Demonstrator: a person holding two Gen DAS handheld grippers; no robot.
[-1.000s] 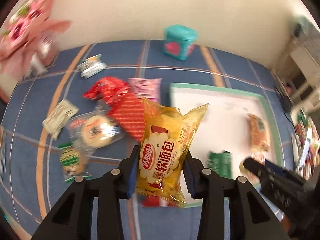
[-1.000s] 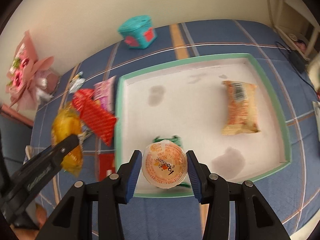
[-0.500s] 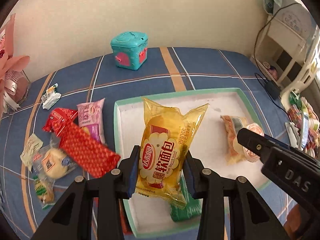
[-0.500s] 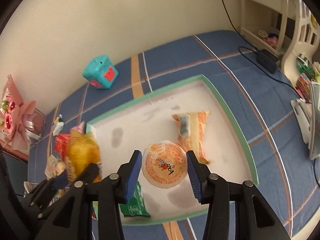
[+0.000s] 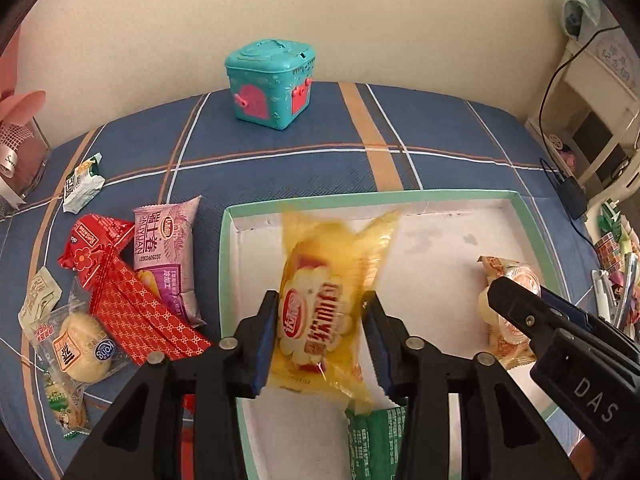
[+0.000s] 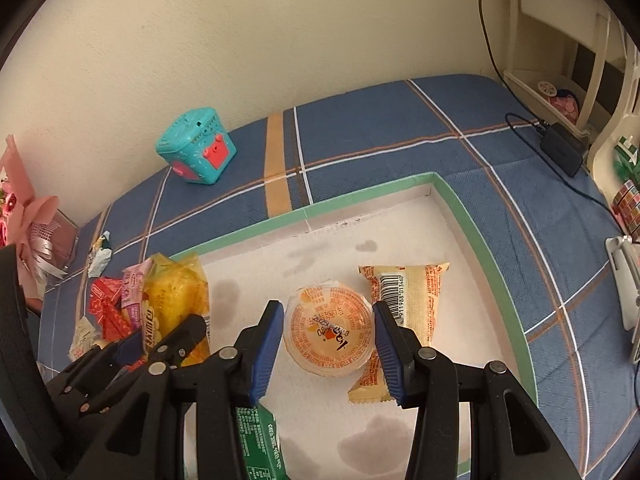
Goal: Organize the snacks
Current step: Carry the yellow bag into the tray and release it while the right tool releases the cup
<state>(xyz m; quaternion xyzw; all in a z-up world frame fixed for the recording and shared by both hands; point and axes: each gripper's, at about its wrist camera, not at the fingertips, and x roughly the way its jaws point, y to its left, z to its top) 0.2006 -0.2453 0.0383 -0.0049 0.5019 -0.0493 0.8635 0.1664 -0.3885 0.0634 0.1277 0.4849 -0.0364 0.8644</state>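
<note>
Left wrist view: the left hand-held gripper (image 5: 320,336), angled steeply down, is opening around the blurred yellow bread packet (image 5: 324,312).

free: tray (image 6: 480,216) far half bare | blocked: orange packet (image 6: 404,312), green packet (image 6: 260,440) near front

Both grippers are chunky black plastic with blue ribbed pads (image 5: 262,344) and silver screws (image 5: 227,343). The right gripper (image 5: 532,320) has "DAS" stamped in white.
</note>
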